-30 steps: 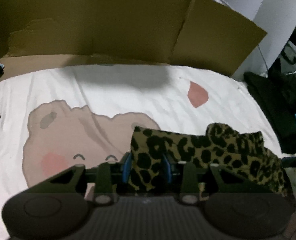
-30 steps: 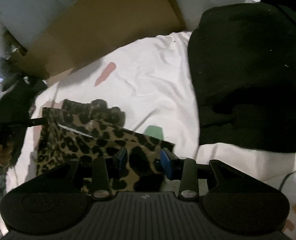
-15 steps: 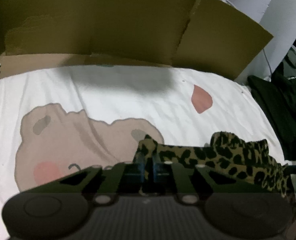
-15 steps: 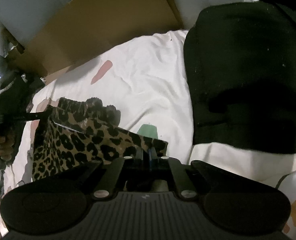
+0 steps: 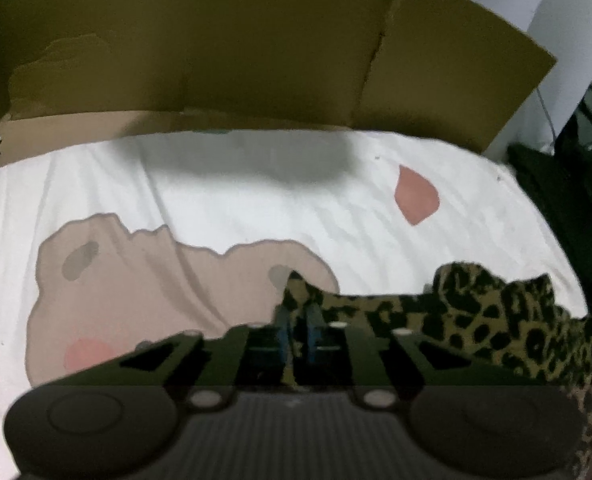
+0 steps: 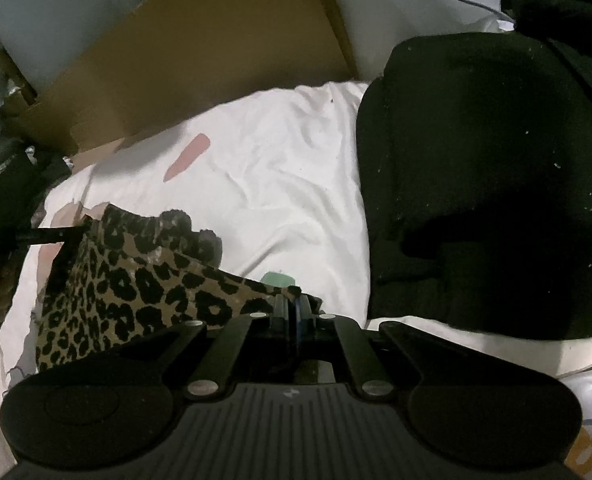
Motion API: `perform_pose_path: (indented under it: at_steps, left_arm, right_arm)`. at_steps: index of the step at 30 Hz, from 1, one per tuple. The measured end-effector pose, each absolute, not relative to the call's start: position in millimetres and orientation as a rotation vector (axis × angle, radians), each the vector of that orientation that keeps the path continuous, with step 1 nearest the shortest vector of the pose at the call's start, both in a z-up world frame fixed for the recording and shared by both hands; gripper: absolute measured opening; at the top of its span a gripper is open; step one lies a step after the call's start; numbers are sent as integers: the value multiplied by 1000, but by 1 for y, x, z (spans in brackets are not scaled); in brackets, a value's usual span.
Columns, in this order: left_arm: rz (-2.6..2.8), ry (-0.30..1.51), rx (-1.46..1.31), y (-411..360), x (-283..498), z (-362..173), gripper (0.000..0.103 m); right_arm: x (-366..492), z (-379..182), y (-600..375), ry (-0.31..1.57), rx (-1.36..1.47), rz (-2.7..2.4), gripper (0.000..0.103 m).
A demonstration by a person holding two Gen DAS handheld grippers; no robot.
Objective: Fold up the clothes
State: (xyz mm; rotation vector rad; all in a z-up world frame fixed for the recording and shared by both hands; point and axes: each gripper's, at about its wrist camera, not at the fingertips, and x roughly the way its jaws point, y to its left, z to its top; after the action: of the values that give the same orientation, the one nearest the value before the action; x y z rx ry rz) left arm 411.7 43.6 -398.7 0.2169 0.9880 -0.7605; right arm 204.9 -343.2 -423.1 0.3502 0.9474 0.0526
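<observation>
Toward the near edge of the white bedsheet [image 5: 256, 184], the leopard-print garment [image 6: 136, 288] hangs stretched between the two grippers, its long axis running across the bed from one to the other. The left gripper [image 5: 296, 330] has one corner of the cloth between its blue pads [image 5: 282, 336]; its jaws are easing apart at this moment, yet the fabric looks pinched there all the same. The right gripper [image 6: 294, 312] is clenched tight on the opposite corner, near a green patch [image 6: 278, 279] printed on the sheet. Both fingers point down and away, toward the cardboard sheet [image 5: 216, 40] at the far edge, so the free bulk of the garment lies ahead of and below them. Each hand owns its own corner; neither is nearer. A black garment [image 6: 496, 184] lies at the right edge, close to the right gripper, and could snag a sideways swing.
</observation>
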Motion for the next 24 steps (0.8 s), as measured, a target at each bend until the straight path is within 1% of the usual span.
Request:
perform_pose_path:
  at_steps: [1,2,3,4,5,6,7,13,15,16,17,18,19,20,22,24]
  left_arm:
    - [-762,987,222,43,411,-399,18]
    - [-763,987,227,43,411,-399,22]
    - [-763,985,234,42,410,-400,24]
    - [-761,984,243,42,410,-401,26]
    - [-760,983,251,41,409,-402,32]
    - [-755,981,265,40,409,-404,34]
    - [-754,980,275,39,408,-406,35]
    - [-761,977,310,32,406,-413,41]
    - [-763,970,330,29,404,-414,41]
    - [-763,970,326,28,403,-414,41]
    - [-764,971,318,28,402,-414,37]
    - [-764,972,309,28,402,-414,33]
    - [-764,973,301,28,401,-414,26]
    - [-768,972,297,28,399,-414,17]
    - [-775,968,286,29,395,-412,9]
    - [-761,953,257,36,395,-403,8]
  right_arm:
    - [205,-425,-342,956,347,45,2]
    - [205,-426,-342,961,345,39,4]
    - [205,-426,-341,965,344,33,6]
    - [205,-427,-340,968,343,28,13]
    - [204,-427,-339,971,334,25,32]
    - [204,-427,-338,973,322,22,36]
    - [204,-429,-337,979,320,26,37]
    - [207,-440,-332,1013,320,54,37]
    - [209,-441,-329,1013,307,59,38]
    - [210,-442,-327,1013,299,61,36]
    - [211,-442,-326,1014,294,66,30]
    - [212,-442,-324,1014,288,71,27]
    - [213,-442,-324,1015,288,76,20]
    - [214,-442,-324,1017,296,82,10]
    - [215,-441,-326,1017,314,86,7]
    - [211,-435,-326,987,301,74,6]
